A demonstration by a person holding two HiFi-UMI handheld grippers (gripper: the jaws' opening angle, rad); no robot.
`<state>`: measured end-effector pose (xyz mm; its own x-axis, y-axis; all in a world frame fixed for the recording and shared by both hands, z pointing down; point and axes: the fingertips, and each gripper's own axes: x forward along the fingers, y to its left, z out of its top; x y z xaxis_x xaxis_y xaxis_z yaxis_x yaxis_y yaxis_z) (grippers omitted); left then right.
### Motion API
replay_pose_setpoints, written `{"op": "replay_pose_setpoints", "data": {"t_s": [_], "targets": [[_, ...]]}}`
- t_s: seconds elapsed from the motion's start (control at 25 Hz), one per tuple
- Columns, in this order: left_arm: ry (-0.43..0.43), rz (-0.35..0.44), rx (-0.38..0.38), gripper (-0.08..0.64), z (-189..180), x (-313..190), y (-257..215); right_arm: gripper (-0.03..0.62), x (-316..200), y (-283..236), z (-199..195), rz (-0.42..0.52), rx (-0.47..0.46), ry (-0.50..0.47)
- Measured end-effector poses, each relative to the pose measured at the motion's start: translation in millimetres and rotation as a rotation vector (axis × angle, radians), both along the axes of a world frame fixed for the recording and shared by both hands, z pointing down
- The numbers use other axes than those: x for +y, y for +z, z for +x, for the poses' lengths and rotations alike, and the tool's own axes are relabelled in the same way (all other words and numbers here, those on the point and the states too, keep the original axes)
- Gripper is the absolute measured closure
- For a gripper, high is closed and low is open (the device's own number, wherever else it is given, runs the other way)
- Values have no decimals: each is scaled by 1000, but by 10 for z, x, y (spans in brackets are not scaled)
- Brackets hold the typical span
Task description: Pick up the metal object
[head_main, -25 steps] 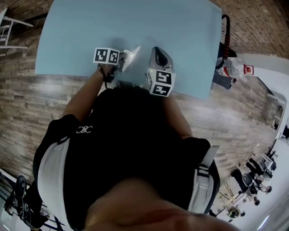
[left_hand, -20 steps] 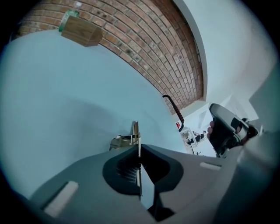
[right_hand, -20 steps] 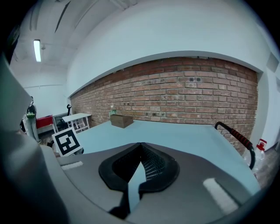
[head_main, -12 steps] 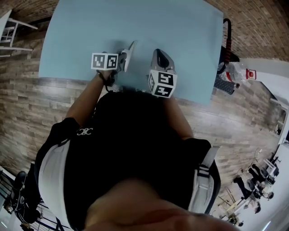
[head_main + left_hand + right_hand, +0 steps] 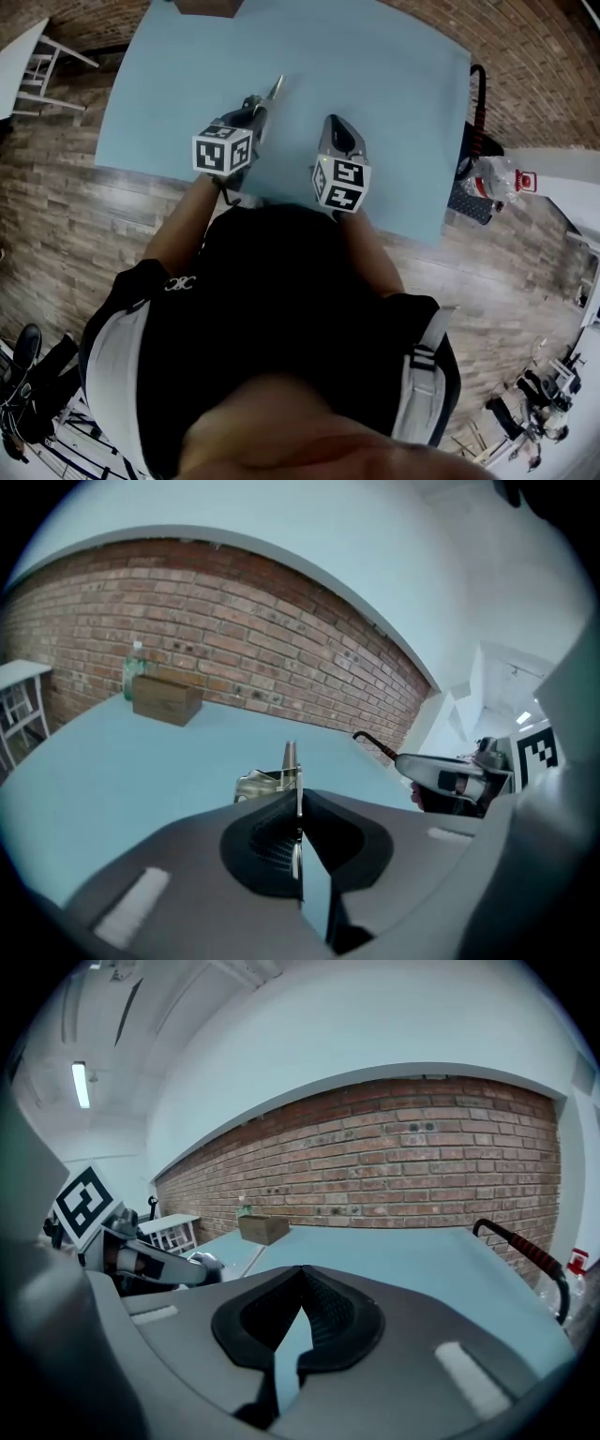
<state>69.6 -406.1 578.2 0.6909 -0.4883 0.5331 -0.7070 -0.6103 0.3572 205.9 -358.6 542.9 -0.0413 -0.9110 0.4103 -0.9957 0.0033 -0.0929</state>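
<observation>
A thin, shiny metal object (image 5: 273,93) sticks out of my left gripper (image 5: 257,111) above the light blue table (image 5: 384,56). In the left gripper view the jaws are shut on the metal object's (image 5: 290,758) edge, and its wider part (image 5: 262,782) shows just past my left gripper (image 5: 294,795). My right gripper (image 5: 333,128) hovers to its right, apart from it. In the right gripper view my right gripper (image 5: 301,1271) is shut with nothing between its tips. The left gripper (image 5: 141,1262) shows at that view's left.
A cardboard box (image 5: 206,5) sits at the table's far edge, with a green bottle (image 5: 134,671) behind it. A black and red handle (image 5: 476,94) stands off the table's right side beside a plastic bottle (image 5: 497,173). White furniture (image 5: 37,56) is at the left.
My left gripper has closed on the metal object and risen with it, so the object now points away over the table. My right gripper has hardly moved.
</observation>
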Motion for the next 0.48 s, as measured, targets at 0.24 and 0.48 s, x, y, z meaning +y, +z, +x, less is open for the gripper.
{"op": "replay_pose_setpoints", "data": {"t_s": [0.24, 0.48], "targets": [[-84, 161, -44, 557, -101, -69, -353, 580, -45, -33, 27, 18, -30, 9], [-118, 194, -74, 557, -104, -101, -452, 581, -61, -90, 152, 36, -19, 50]]}}
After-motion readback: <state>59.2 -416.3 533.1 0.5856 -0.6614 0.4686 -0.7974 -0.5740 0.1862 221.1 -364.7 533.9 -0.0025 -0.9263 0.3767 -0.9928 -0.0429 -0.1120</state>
